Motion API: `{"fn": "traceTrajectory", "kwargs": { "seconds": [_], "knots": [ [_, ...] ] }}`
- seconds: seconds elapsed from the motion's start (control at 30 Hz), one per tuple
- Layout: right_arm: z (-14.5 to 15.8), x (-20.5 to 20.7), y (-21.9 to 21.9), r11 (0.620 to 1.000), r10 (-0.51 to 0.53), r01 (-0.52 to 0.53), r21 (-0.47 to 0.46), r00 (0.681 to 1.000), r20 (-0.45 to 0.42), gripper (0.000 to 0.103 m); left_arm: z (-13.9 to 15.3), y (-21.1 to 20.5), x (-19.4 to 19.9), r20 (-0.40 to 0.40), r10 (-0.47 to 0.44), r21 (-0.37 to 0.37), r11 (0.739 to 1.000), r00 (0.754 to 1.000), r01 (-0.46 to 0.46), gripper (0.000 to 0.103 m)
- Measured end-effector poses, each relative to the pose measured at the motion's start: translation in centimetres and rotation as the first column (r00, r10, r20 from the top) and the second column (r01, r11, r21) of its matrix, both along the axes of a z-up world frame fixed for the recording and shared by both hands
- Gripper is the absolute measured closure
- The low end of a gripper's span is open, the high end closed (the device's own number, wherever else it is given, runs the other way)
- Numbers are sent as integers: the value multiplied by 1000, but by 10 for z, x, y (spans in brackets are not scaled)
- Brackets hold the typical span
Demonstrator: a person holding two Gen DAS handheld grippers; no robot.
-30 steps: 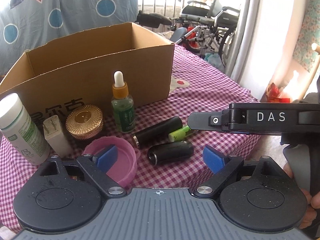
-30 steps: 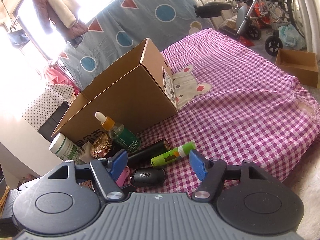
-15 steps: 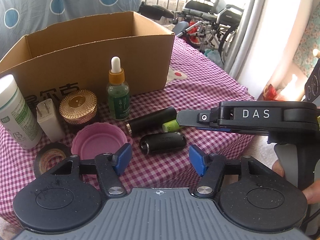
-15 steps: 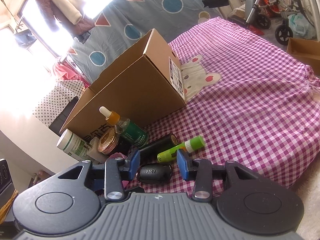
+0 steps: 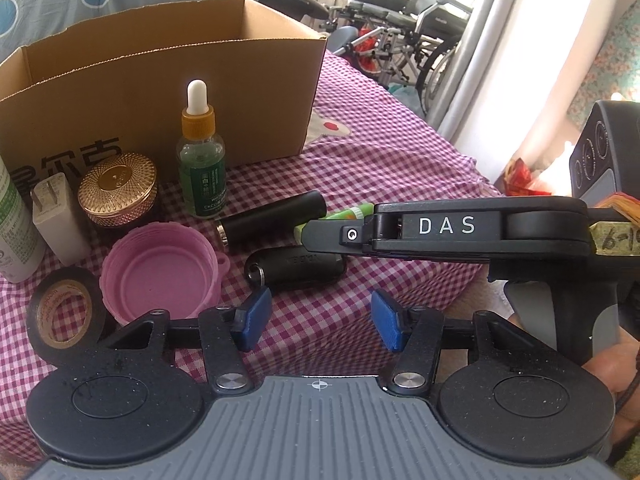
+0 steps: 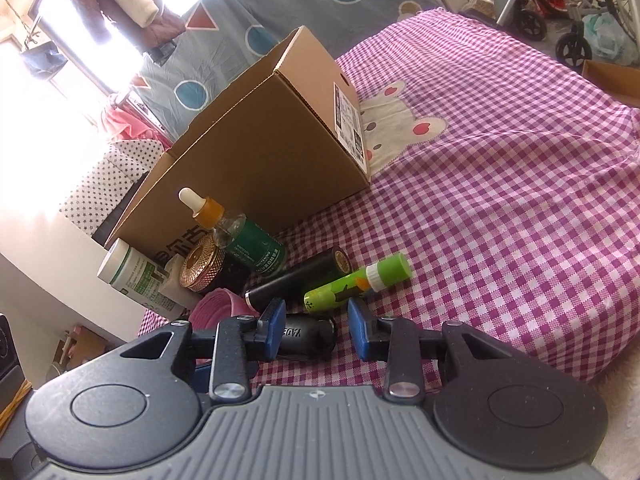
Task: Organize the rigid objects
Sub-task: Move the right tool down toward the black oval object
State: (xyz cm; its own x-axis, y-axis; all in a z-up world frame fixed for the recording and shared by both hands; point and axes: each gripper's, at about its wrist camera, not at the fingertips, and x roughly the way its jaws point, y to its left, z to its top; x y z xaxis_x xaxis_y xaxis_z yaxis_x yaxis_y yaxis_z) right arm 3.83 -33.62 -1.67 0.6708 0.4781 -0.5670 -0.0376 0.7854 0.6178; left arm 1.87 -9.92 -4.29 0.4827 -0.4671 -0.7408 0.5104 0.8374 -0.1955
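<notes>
An open cardboard box (image 5: 168,92) stands at the back of the checked tablecloth (image 5: 392,168). In front of it are a dropper bottle (image 5: 202,160), a gold-lidded jar (image 5: 117,188), a white charger (image 5: 60,220), a pink lid (image 5: 160,276), a black tape roll (image 5: 66,320), a long black cylinder (image 5: 272,218), a green glue stick (image 6: 356,284) and a short black capsule-shaped item (image 5: 296,270). My right gripper (image 6: 316,330) is open, its jaws either side of the black capsule (image 6: 308,334). My left gripper (image 5: 316,320) is open and empty, just short of the capsule.
A white and green bottle (image 5: 12,224) stands at the far left. The right gripper's body (image 5: 460,228) crosses the left wrist view above the capsule. Wheelchairs (image 5: 400,36) stand beyond the table. The table's right edge (image 5: 480,184) drops off nearby.
My right gripper's jaws have narrowed and moved in around the black capsule. My left gripper has pulled back from the pink lid and narrowed somewhat.
</notes>
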Motion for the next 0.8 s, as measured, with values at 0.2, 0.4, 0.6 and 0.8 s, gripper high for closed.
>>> {"fn": "traceTrajectory", "kwargs": {
  "seconds": [0.2, 0.4, 0.6, 0.8],
  "knots": [
    [1, -5, 6, 999, 36, -36, 14, 999, -23, 67, 0, 7, 0, -15, 9, -22, 1000, 1000, -10, 47],
    [1, -12, 9, 995, 84, -81, 52, 995, -63, 67, 0, 16, -3, -34, 19, -36, 999, 999, -20, 47],
    [-3, -11, 7, 985, 123, -107, 136, 986, -115, 67, 0, 23, -7, -40, 14, -44, 999, 999, -16, 46],
    [1, -9, -9, 988, 69, -53, 145, 991, -114, 66, 4, 27, -6, -25, 16, -64, 998, 1000, -18, 46]
  ]
}}
